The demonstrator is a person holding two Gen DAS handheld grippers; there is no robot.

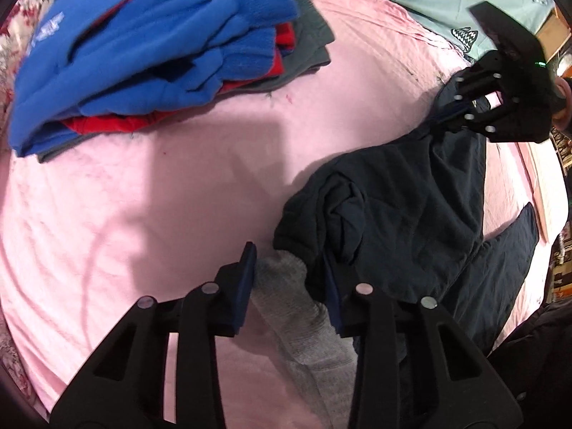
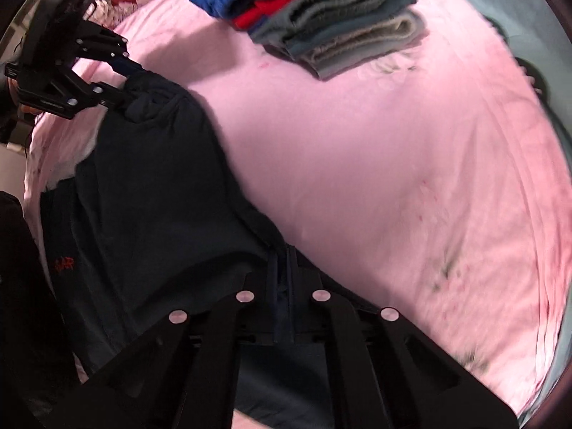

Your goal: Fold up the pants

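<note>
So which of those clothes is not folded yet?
The dark pants, spread loose on the pink sheet; the blue, red and grey garments sit in a folded stack.

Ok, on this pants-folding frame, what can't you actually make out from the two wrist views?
- Left gripper: the dark pants cover its right finger, so the grip is unclear in the left wrist view.
- Pants legs: cut off by the lower edge in both views.
- Red logo on the pants: too small to read.
- Folded clothes stack: top cropped by the right wrist view's edge.

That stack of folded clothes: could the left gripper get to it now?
Probably not yet: the left gripper is wide open around a bunch of the dark pants. The pink sheet toward the stack of folded clothes lies bare.
</note>
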